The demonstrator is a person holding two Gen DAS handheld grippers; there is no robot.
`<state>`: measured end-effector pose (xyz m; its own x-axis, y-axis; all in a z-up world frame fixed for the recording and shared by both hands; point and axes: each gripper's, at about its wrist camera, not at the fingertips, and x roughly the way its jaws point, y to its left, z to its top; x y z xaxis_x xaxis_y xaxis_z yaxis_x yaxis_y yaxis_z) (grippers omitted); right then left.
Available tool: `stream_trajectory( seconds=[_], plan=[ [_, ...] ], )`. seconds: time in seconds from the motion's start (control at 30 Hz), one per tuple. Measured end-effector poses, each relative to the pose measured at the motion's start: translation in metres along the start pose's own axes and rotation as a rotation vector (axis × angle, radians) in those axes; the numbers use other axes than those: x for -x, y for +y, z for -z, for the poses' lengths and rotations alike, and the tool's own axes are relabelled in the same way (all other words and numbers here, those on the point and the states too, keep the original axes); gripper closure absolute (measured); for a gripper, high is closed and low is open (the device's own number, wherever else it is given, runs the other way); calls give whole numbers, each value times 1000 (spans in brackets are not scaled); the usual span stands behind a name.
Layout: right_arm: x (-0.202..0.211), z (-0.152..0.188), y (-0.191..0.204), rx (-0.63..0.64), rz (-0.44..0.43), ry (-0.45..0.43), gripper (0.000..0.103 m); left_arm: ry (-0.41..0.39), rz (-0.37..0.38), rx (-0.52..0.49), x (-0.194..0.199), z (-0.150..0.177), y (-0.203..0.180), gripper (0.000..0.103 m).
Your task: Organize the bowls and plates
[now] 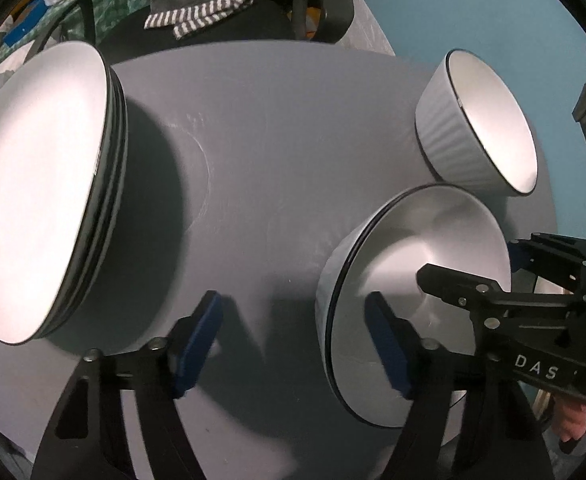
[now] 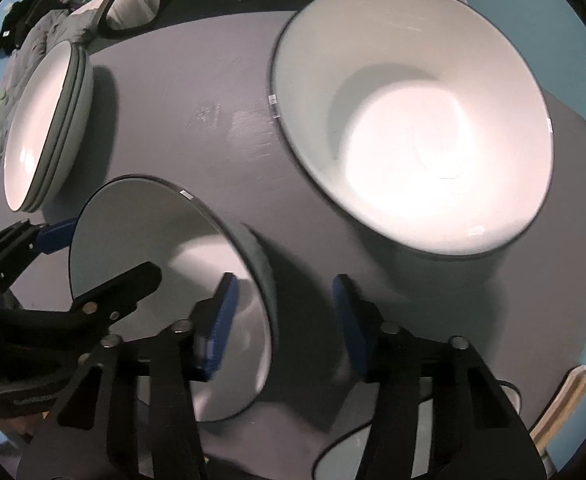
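Observation:
On a grey round table (image 1: 261,128) a stack of white plates (image 1: 41,184) with dark rims sits at the left; it also shows in the right wrist view (image 2: 41,128). A white ribbed bowl (image 1: 481,120) stands at the far right and fills the right wrist view (image 2: 413,120). A nearer white bowl (image 1: 405,280) lies between the grippers, also in the right wrist view (image 2: 165,280). My left gripper (image 1: 293,344) is open, its right finger inside the near bowl's rim. My right gripper (image 2: 285,324) is open, straddling the same bowl's rim from the other side.
A striped cloth (image 1: 201,12) and a dark chair back (image 1: 325,0) lie beyond the table's far edge. Clutter and fabric (image 2: 33,40) sit off to the left. Another dark-rimmed dish edge (image 2: 357,444) shows at the bottom of the right wrist view.

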<state>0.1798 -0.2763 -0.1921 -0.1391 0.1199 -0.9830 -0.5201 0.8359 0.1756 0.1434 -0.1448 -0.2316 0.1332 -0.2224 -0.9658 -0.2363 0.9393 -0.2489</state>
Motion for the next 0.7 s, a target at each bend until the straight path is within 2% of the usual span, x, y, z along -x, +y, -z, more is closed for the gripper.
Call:
stream_trajectory(
  seconds=[0.03, 0.17, 0.23, 0.27, 0.3, 0.43, 0.7],
  plan=[
    [-1, 0, 2, 3, -2, 2, 60, 11, 2, 3, -2, 1, 0, 42],
    [0, 5, 10, 19, -13, -6, 71, 10, 7, -3, -1, 4, -2, 53],
    [1, 6, 11, 17, -26, -6, 76, 15, 13, -7, 1, 5, -6, 65],
    [1, 6, 12, 15, -21, -6, 76, 18, 24, -5, 1, 6, -7, 69],
    [1, 6, 11, 12, -17, -6, 77, 22, 42, 1, 1, 6, -7, 76],
    [2, 5, 7, -23, -22, -7, 86, 40, 86, 21, -2, 6, -4, 91],
    [1, 4, -3, -87, -40, 10, 96, 47, 57, 60, -3, 8, -6, 94]
  ],
)
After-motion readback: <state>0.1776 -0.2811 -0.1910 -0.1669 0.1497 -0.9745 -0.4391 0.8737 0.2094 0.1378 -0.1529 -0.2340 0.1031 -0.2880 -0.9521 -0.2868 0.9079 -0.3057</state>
